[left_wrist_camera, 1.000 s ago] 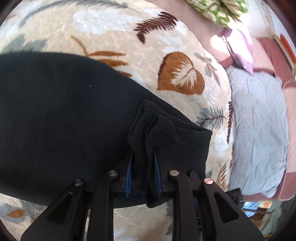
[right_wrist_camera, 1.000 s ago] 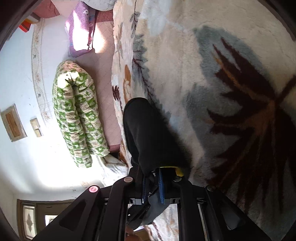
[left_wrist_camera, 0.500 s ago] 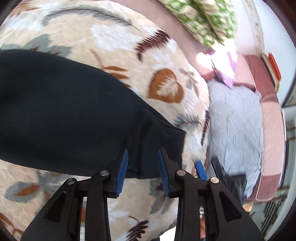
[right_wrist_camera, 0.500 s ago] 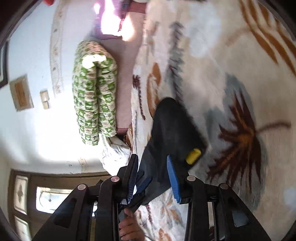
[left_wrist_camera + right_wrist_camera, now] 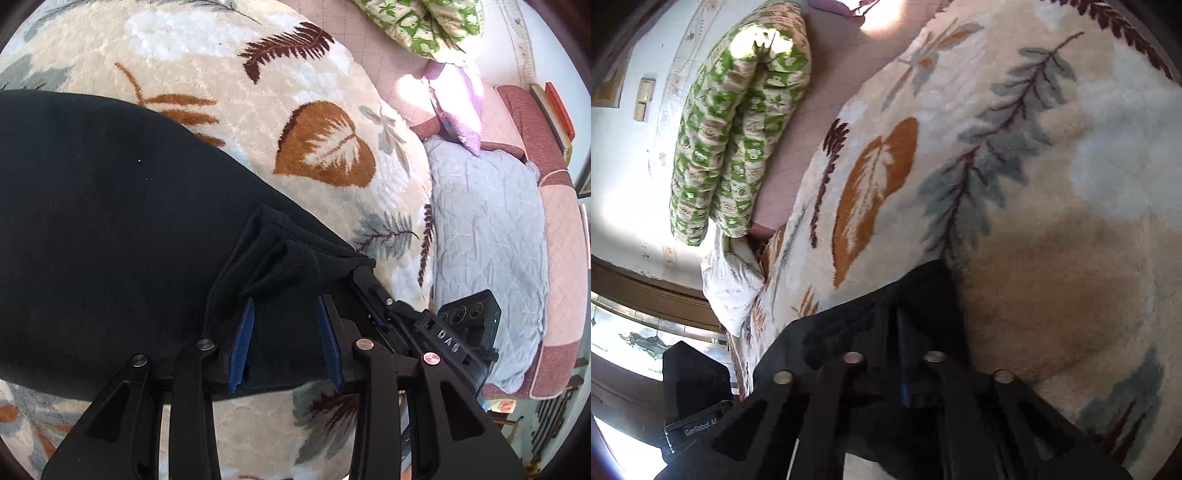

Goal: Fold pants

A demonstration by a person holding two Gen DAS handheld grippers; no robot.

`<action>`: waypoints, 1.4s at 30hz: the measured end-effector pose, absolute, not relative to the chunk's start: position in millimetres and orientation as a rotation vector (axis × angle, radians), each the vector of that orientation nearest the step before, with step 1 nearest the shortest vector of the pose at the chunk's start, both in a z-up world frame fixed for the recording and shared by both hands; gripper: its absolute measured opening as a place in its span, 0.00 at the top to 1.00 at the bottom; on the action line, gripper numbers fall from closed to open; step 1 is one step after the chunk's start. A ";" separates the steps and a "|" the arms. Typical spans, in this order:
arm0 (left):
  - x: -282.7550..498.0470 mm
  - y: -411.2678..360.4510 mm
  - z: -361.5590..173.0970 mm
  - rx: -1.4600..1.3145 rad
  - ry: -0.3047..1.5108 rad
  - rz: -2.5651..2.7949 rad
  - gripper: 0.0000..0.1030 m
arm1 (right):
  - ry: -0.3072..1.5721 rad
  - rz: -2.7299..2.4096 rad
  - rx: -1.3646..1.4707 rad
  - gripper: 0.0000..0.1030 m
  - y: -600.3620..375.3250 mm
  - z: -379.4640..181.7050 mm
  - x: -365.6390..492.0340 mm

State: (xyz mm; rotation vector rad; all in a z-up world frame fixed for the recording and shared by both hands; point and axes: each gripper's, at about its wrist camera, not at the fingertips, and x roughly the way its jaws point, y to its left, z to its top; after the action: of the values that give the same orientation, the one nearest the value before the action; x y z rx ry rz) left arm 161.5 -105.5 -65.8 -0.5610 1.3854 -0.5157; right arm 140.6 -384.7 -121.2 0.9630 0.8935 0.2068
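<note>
— While the black pants (image 5: 110, 229) fill the left of the frame on the leaf-patterned blanket (image 5: 229, 48), how stand the grippers?
— Left gripper (image 5: 284, 345): jaws apart, hem between. Right gripper (image 5: 901, 354): just closed, clamped on a hem corner.

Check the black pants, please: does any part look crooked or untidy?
Yes. The black pants lie mostly smooth on the leaf-patterned blanket, but the corner in the left wrist view is bunched into raised ridges instead of lying flat. The right gripper pinches that same corner with its jaws shut.
</note>
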 end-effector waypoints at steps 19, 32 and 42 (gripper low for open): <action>119.3 133.1 10.9 -0.657 1.179 -0.237 0.67 | 0.937 0.100 0.551 0.71 -343.5 -68.4 85.3; 154.8 210.9 2.2 -0.675 1.230 -0.165 0.66 | 0.960 0.509 0.143 0.44 -74.0 -28.8 86.9; 165.6 239.3 -16.1 -0.766 1.229 -0.226 0.66 | 0.921 0.393 -0.242 0.26 36.3 -74.6 106.3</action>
State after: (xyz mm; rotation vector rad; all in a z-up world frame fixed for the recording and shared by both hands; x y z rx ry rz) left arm 165.6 239.3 -16.1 -0.7663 1.2290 -0.2256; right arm 106.3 36.3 -74.6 -0.2418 0.9213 0.3926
